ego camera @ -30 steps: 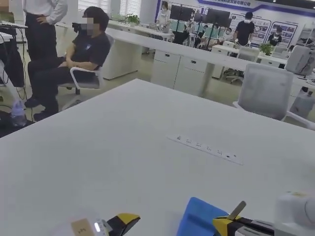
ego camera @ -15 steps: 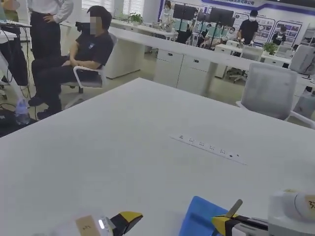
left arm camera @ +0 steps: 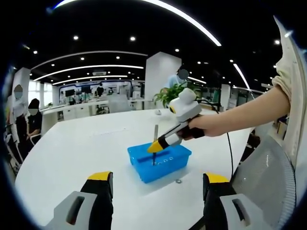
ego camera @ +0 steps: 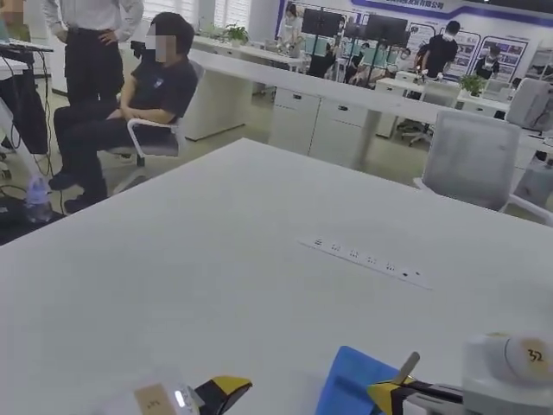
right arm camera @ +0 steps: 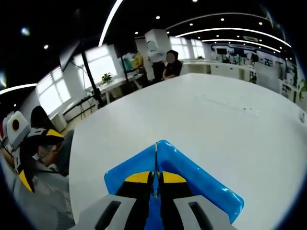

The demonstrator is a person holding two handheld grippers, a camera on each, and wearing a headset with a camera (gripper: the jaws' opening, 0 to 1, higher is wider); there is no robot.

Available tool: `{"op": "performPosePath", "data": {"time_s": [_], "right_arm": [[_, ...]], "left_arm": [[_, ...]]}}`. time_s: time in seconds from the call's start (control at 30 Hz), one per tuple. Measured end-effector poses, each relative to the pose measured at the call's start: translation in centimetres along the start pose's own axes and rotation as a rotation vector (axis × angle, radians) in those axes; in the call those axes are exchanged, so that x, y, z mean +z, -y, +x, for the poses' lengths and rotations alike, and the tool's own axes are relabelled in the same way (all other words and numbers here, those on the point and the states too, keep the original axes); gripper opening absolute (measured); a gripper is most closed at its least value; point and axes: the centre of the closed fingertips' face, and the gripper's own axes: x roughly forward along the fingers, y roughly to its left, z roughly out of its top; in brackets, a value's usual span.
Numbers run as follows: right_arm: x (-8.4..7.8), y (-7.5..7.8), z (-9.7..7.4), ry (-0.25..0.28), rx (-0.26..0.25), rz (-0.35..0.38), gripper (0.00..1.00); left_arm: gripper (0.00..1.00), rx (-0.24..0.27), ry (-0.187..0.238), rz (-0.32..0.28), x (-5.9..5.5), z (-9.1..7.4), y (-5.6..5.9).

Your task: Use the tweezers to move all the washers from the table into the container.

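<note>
- My right claw (right arm camera: 155,181) clenches the tweezers (right arm camera: 156,158) over the blue container (right arm camera: 201,184); left claw (left arm camera: 157,177) released.
- Risk: skidding tips could flick the stray washer (left arm camera: 178,181) off the counter (left arm camera: 72,153).

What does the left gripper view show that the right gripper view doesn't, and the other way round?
Left gripper view: the right gripper from outside, held in a hand, its tweezers pointing down into the container; washers inside it and one washer on the table.
Right gripper view: a close look along its own jaws, shut on the tweezers, and a socket strip farther off.
Both: the blue container, the tweezers, the white table.
</note>
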Motion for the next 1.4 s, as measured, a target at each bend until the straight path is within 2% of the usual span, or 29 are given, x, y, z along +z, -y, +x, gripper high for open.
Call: {"op": "performPosePath", "data": {"time_s": [0.23, 0.4, 0.5, 0.83, 1.2, 1.4], "right_arm": [[-0.3, 0.1, 0.2, -0.01, 0.003, 0.004, 0.03], [-0.6, 0.0, 0.5, -0.031, -0.004, -0.045, 0.03], [-0.7, -0.2, 0.6, -0.044, -0.003, -0.115, 0.03], [-0.8, -0.1, 0.7, -0.038, 0.007, -0.14, 0.04], [-0.2, -0.8, -0.9, 0.008, -0.001, -0.166, 0.04], [1.1, -2.2, -2.1, 0.053, 0.006, -0.176, 0.04]], "left_arm": [[0.77, 0.0, -0.001, 0.001, -0.1, 0.0, 0.0], [0.77, 0.006, 0.002, 0.001, 0.0, -0.1, -0.1], [0.77, 0.005, 0.001, 0.001, 0.0, -0.1, -0.1], [0.77, 0.005, -0.005, 0.005, -0.2, 0.0, -0.1], [0.77, 0.004, -0.005, 0.007, -0.2, 0.0, -0.1], [0.76, 0.003, -0.007, 0.008, -0.2, 0.0, 0.0]]}}
